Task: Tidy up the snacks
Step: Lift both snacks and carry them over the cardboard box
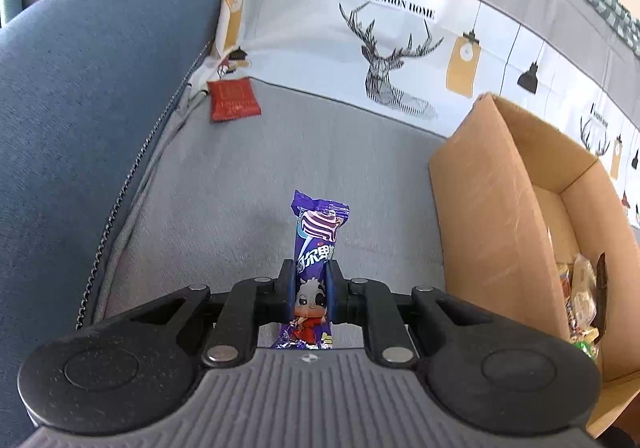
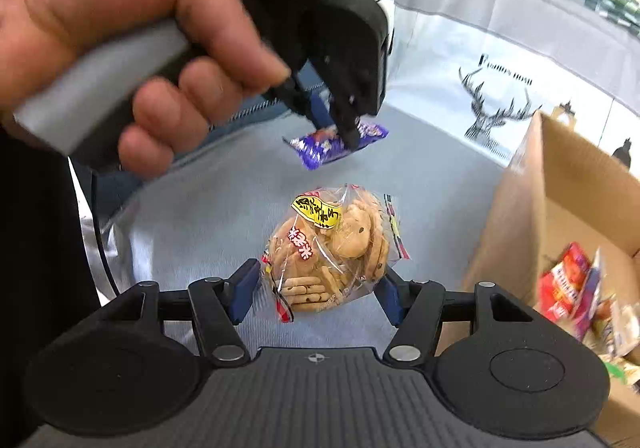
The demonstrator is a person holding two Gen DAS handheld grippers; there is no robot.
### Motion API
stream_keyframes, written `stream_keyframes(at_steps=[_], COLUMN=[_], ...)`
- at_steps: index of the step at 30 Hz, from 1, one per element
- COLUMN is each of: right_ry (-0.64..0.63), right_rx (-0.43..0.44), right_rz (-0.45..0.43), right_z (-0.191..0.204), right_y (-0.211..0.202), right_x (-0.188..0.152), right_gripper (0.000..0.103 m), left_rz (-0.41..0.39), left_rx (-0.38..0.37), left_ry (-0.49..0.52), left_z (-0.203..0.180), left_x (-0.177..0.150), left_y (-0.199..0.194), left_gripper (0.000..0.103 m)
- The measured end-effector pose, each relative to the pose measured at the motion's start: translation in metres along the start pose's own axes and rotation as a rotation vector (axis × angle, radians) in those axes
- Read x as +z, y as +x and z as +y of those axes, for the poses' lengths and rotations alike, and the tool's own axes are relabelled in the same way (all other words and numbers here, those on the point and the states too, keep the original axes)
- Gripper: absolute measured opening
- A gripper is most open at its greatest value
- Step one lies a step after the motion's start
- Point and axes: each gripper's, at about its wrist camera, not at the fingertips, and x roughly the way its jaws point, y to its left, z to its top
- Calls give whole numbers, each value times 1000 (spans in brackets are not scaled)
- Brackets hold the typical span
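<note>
A purple candy wrapper (image 1: pixel 316 244), printed with a cartoon cow and Chinese characters, is pinched upright in the left gripper (image 1: pixel 311 290) above a grey sofa seat (image 1: pixel 224 187). The right gripper (image 2: pixel 320 288) clasps a clear bag of biscuits (image 2: pixel 336 252) bearing a yellow label with black Chinese writing. A person's hand (image 2: pixel 132 47) grips the left tool's handle. To the right stands an open cardboard box (image 1: pixel 492 215) already holding snack packets. A red packet (image 1: pixel 234 99) lies at the seat's back edge, below a cloth (image 1: pixel 360 7) printed with a deer and "FASHION HOME".
</note>
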Motion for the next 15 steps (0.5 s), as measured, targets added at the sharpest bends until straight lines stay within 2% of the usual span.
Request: stream_keyframes(at_steps=[7, 11, 15], right_ry=[91, 149, 200], right_rx=[-38, -81, -162], right_rz=[-45, -107, -185], right_z=[-33, -73, -120], right_y=[-31, -59, -94], right_x=[33, 51, 63], right_gripper=[63, 63, 63], left_rz=[-105, -178, -241], left_rx=[-12, -25, -46], left_ry=[-18, -7, 16], left_z=[0, -10, -24], left_x=[5, 6, 6], left_y=[-20, -33, -41], left_gripper=[16, 16, 16])
